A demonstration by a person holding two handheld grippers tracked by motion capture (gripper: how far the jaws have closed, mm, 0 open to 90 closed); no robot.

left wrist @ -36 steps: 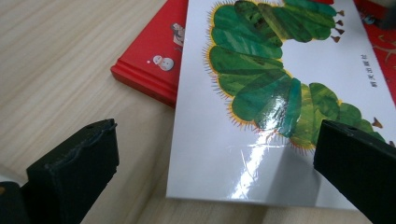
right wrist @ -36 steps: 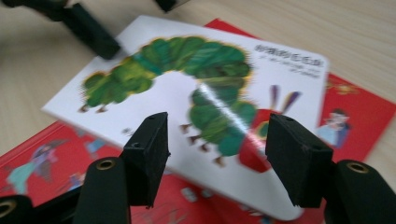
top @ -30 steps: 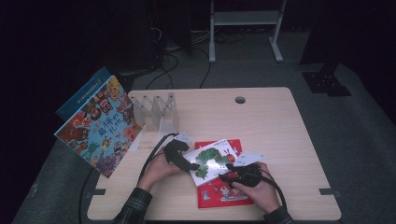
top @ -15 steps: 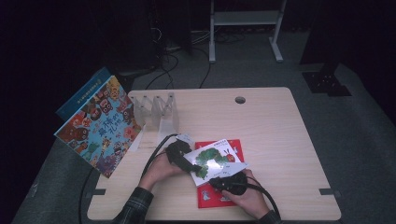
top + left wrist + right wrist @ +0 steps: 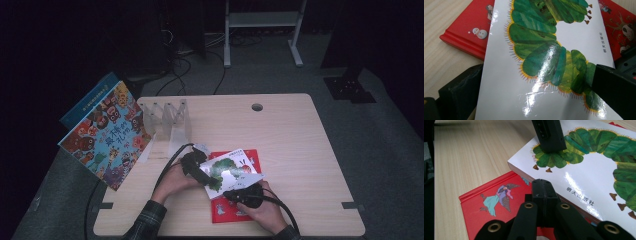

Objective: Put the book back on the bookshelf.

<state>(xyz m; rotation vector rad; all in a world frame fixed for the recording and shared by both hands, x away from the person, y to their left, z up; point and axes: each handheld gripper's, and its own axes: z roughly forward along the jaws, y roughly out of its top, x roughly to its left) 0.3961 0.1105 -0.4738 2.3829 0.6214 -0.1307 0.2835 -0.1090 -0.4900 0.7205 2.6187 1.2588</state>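
A white picture book with a green caterpillar point(image 5: 232, 167) point(image 5: 586, 185) lies tilted on a red book point(image 5: 225, 212) point(image 5: 491, 197) near the table's front edge. My left gripper point(image 5: 206, 179) point(image 5: 539, 75) is shut on the white book's left end, one jaw under the cover and one on top. My right gripper point(image 5: 241, 193) point(image 5: 543, 186) sits low over the red book, its tips at the white book's near edge. Its jaws have just been closing and now stand pressed together with nothing between them.
A clear slotted book rack point(image 5: 167, 122) stands at the back left of the wooden table point(image 5: 300, 145). A colourful picture book point(image 5: 107, 135) leans off the table's left edge with a blue one point(image 5: 87, 102) behind it. A cable hole point(image 5: 257, 107) is at the back.
My right hand has slid left and nearer the front edge, up to the white book's near edge, and its jaws have closed. The left hand and the white book stay put.
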